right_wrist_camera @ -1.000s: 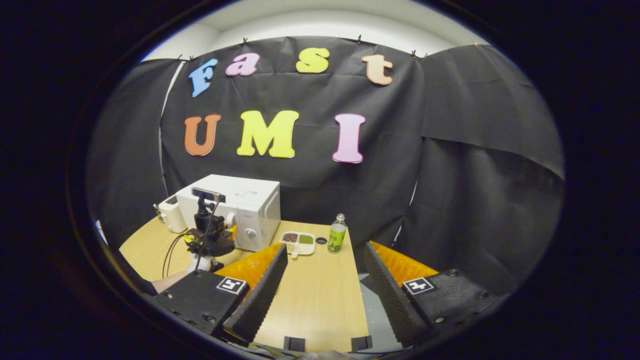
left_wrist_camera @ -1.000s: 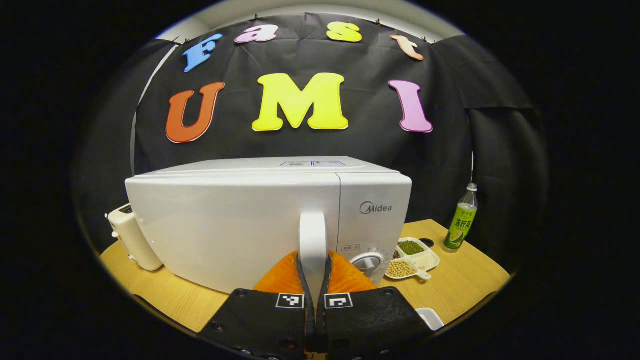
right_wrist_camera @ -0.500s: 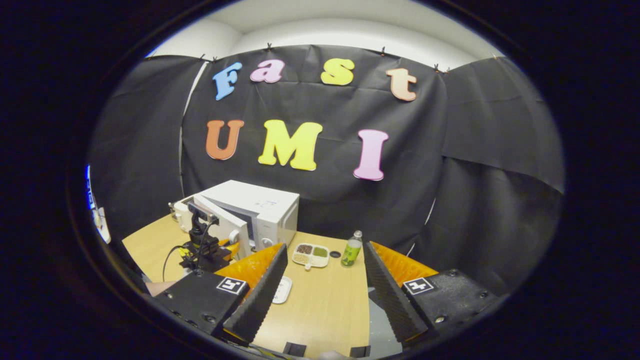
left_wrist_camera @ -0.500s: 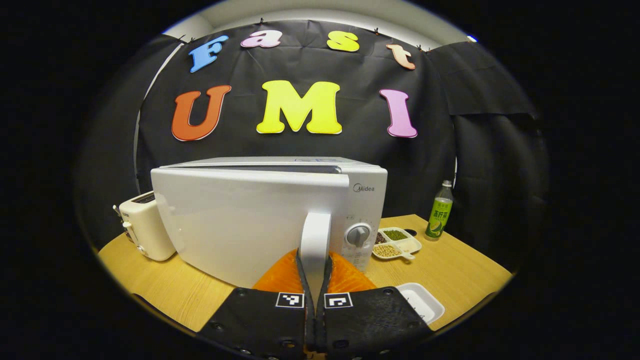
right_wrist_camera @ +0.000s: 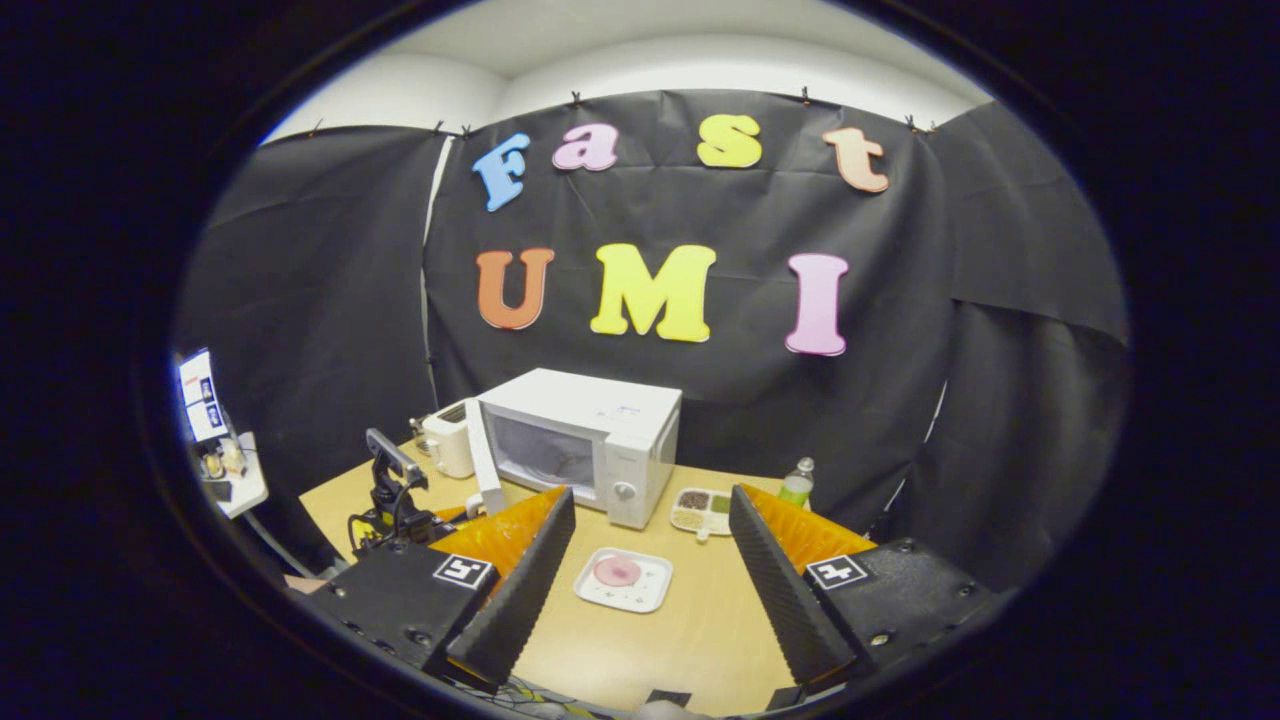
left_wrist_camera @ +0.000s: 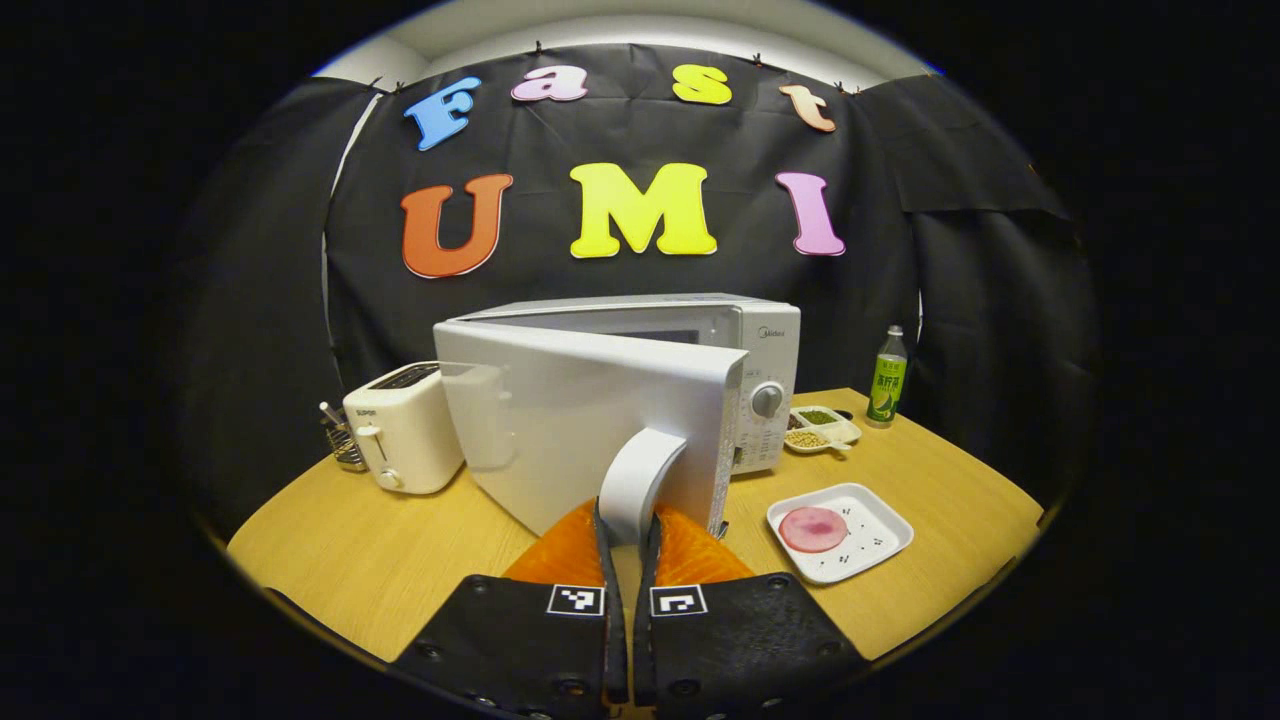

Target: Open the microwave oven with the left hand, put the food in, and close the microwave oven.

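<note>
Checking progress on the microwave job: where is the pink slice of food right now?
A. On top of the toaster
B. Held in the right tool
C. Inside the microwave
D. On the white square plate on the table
D: the pink slice lies on the white plate on the table, in front of the microwave, whose door is open.

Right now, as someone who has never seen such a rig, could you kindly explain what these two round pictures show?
A person holds a two-finger gripper in each hand, each carrying a camera. In the left gripper view, the left gripper is shut on the door handle of the microwave, whose door stands partly open. In the right gripper view, the right gripper hangs open above the table. On the table: a white plate with a pink slice of food, a toaster, a divided dish of beans and a green bottle.
</note>
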A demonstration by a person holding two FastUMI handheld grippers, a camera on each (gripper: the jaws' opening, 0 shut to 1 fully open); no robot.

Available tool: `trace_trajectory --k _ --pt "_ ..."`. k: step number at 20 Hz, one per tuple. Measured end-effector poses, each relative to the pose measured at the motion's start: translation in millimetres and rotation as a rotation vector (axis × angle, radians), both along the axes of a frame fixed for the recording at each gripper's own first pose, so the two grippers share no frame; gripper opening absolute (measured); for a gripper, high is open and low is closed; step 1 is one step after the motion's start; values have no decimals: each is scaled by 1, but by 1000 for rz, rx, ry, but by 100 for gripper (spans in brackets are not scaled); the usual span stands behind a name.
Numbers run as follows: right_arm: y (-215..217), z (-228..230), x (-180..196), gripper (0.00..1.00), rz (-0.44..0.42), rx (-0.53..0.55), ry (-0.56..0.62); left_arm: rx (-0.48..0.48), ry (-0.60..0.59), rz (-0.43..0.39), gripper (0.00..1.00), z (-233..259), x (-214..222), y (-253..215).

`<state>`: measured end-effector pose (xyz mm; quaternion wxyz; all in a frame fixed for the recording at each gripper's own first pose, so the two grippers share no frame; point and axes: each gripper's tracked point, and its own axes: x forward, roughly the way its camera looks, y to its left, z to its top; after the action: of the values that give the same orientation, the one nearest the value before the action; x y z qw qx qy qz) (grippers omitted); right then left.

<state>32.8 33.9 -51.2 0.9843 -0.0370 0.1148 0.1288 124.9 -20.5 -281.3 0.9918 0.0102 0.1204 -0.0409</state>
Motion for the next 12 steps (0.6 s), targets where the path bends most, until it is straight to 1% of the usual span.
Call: trace_trajectory --k 2,3,4,5,6,7,8,9,10,11,12 --pt "17 -2 -2 93 28 12 11 6 12 35 5 -1 -13 22" --pt "25 -1 -4 93 38 16 9 30 12 62 7 0 -19 34" --pt "31 -1 -6 93 45 19 5 53 11 71 16 2 -23 44" --pt "38 -2 -8 93 54 19 7 81 7 97 19 3 -26 57" --pt "42 -5 -11 93 59 20 12 97 0 113 46 7 -30 68" --pt "47 -4 -15 93 65 27 13 95 -13 128 39 12 -33 77" --pt "52 -3 -19 93 68 34 13 85 -29 140 69 19 -35 84" --pt "56 -3 -23 93 69 38 14 71 -3 131 100 16 -41 82" --pt "60 -5 -25 92 73 41 14 81 -4 137 97 15 -42 89" --pt "64 -6 -28 93 76 42 13 99 -3 145 96 16 -46 96" --pt "68 -7 -32 99 79 40 14 109 -8 149 96 18 -51 102"
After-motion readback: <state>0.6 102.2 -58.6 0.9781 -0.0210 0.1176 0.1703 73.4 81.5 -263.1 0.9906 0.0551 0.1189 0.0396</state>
